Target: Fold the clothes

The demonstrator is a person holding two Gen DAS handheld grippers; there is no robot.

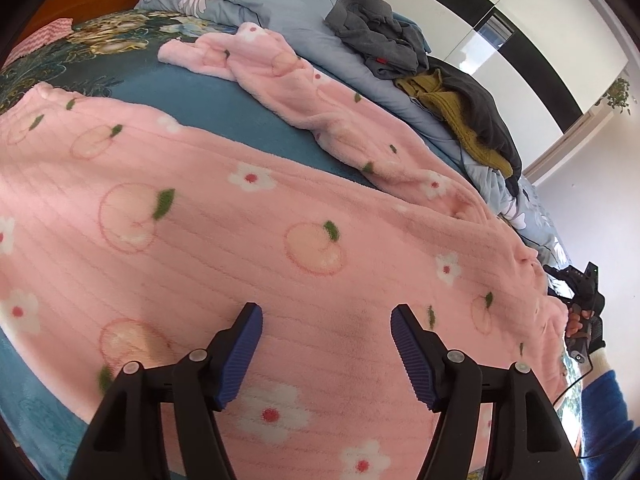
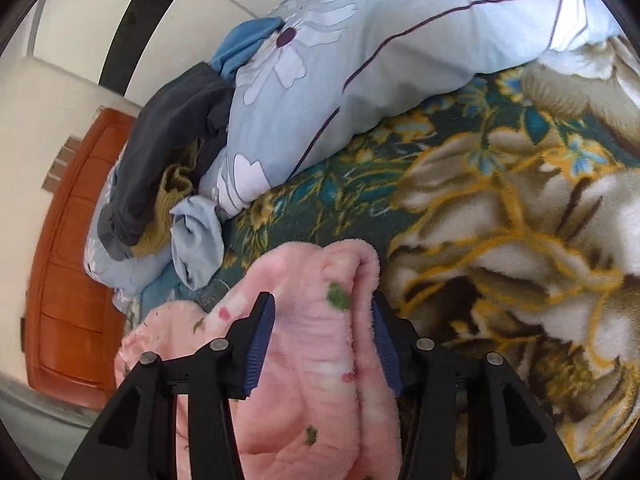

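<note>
**Pink fleece garment spread on the bed, folding barely begun**

The pink fleece garment (image 1: 256, 216), printed with peaches and white flowers, lies mostly flat across the blue bedsheet (image 1: 224, 108), one sleeve (image 1: 256, 56) trailing crumpled toward the pillows. No fold is visible in the main panel, so by my reading the task is at its start: sleeves and body all remain to be folded.

The left gripper (image 1: 326, 348) hovers over the garment's near part with its jaws wide apart and nothing between them. The right gripper (image 2: 322, 340) has a thick bunch of the pink fleece between its jaws, apparently pinched, at the garment's edge over the floral blanket (image 2: 500, 208).

Farther off, a heap of dark grey and mustard clothes (image 1: 452, 96) waits on the pale blue duvet (image 1: 280, 4), unfolded. Beyond stands a wooden headboard (image 2: 72, 264).
</note>
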